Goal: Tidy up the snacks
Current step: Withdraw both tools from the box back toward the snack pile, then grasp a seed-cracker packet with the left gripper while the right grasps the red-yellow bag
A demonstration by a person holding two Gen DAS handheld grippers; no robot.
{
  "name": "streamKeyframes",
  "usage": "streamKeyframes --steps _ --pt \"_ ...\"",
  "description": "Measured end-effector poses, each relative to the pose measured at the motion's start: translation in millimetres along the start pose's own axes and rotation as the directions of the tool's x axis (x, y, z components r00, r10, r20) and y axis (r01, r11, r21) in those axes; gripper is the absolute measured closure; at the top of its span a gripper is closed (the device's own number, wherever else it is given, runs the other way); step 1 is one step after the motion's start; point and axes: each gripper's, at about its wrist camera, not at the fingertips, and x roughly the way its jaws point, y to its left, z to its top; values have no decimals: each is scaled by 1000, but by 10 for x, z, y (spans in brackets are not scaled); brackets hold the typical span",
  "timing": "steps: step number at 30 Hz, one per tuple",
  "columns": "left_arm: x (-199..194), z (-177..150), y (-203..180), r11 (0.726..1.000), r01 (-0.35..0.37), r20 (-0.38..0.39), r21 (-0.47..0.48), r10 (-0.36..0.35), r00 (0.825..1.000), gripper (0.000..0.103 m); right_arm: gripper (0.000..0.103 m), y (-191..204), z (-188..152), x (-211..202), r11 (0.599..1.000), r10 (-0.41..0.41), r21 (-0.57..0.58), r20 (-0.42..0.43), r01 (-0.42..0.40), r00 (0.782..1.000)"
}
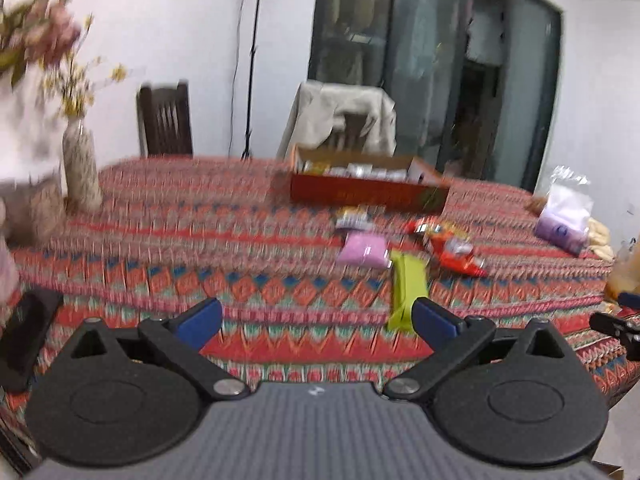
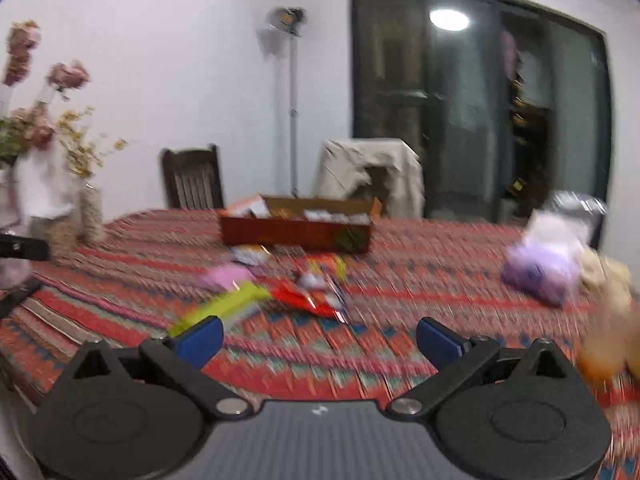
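**Handheld gripper hardware, left and right units**

Left gripper (image 1: 318, 322): two blue finger pads (image 1: 202, 320) mounted on matte black angled link arms, each pinned by a round silver screw (image 1: 229, 387). The links sit on black teardrop-shaped plates bearing a faint circular recess and a triangular cut-out. Between the plates lies a grey ribbed body with a small white mark. Right gripper (image 2: 320, 338): identical build, with blue pads (image 2: 438, 342), black links, silver screws (image 2: 405, 405) and grey ribbed centre.
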Motion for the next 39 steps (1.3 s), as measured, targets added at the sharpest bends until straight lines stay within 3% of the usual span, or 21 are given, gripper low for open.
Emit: streamKeyframes --steps 7,15,20,24,27,30,32,35,39 --pt "222 -45 26 1000 6 -48 8 -6 999 0 0 -123 -207 98 997 -16 70 -59 20 998" --pt "743 37 38 1000 20 -129 -5 -20 991 0 0 -121 -131 522 995 -3 96 -120 14 993" --pt "1238 293 -17 997 71 -144 8 -70 987 0 3 -75 50 972 996 36 83 -152 -23 988" --pt "1671 616 -104 991 123 -112 42 -118 987 1 10 3 333 1429 998 59 33 -147 -54 987" --pt "2039 842 -207 991 110 -104 72 -102 989 10 15 40 515 1807 998 58 19 -157 -56 986" --pt "2410 1017 -287 985 157 -120 66 -148 982 14 18 37 657 2238 999 47 24 -186 -43 981" --pt "2710 1123 -327 984 166 -159 59 -155 975 22 22 3 731 2476 998 54 52 -204 -45 978" --pt "3137 1175 -350 987 160 -218 28 -150 964 24 25 -14 795 2780 997 56 61 -227 -43 972" --pt "3511 1125 -303 987 150 -261 -58 -160 952 36 28 5 762 2972 999 36 43 -218 -27 975"
